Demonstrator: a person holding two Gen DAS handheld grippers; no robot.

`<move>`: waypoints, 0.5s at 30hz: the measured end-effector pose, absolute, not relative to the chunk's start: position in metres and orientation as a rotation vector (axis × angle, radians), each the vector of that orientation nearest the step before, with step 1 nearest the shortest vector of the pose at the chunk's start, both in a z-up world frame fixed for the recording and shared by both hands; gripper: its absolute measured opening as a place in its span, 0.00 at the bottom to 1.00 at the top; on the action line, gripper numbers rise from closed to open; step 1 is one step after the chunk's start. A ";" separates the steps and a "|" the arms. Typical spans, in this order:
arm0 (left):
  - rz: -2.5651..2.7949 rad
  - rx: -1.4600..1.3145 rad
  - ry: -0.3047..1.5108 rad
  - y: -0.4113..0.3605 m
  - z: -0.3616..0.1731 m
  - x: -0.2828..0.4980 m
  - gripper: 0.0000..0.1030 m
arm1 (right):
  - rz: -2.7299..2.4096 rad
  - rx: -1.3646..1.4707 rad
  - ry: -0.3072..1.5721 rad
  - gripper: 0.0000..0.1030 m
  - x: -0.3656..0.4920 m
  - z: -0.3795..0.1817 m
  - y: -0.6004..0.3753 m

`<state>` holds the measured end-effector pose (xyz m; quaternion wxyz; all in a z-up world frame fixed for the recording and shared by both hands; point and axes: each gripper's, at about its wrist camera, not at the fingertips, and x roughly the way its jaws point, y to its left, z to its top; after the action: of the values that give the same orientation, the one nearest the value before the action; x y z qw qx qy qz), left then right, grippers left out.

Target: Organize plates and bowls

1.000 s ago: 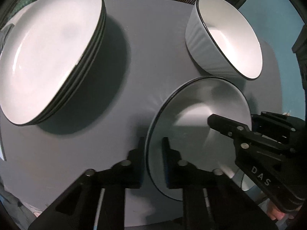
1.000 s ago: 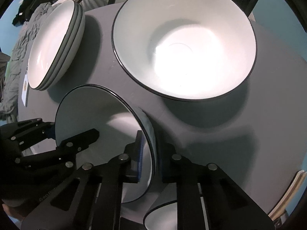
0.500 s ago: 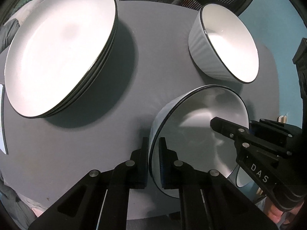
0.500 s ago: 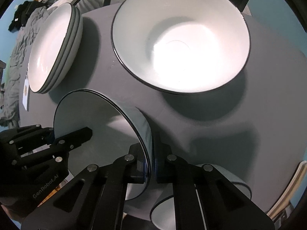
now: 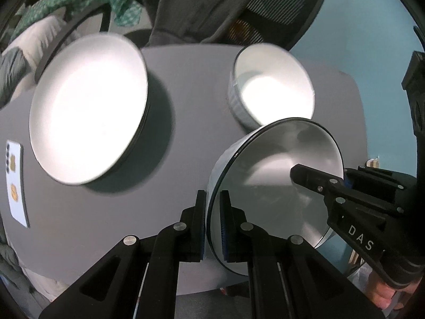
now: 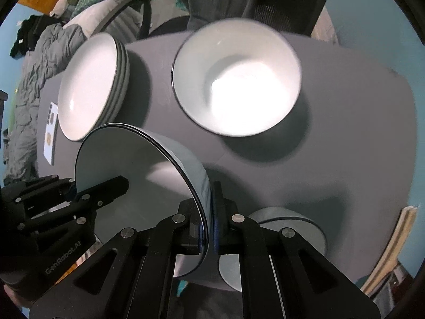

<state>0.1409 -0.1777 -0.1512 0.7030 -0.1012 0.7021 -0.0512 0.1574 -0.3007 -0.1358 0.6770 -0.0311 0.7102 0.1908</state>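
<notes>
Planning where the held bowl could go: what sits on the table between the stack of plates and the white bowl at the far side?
Nothing: bare grey table separates the stack of plates from the white bowl, clearest in the left wrist view.

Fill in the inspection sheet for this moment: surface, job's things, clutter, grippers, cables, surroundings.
Surface: round grey table.
Job's things: stack of plates; large bowl; held bowl above the table; another bowl under it.
Clutter: white card near the table edge.
Grippers: left gripper and right gripper each shut on opposite rims of the held bowl.
Cables: nothing seen.
Surroundings: office chair, blue wall, piled clothes.
</notes>
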 end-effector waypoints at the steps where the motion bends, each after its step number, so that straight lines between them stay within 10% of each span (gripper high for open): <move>1: -0.121 -0.215 1.554 -0.179 -0.147 0.144 0.09 | 0.425 -0.066 1.592 0.05 0.160 -0.133 -0.303; 15: -0.169 -0.154 1.506 -0.201 -0.146 0.183 0.09 | 0.361 0.011 1.566 0.05 0.205 -0.125 -0.328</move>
<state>0.1827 -0.2012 -0.1463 0.7238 -0.0699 0.6822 -0.0767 0.2046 -0.3284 -0.1251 0.6942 0.0047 0.7014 0.1615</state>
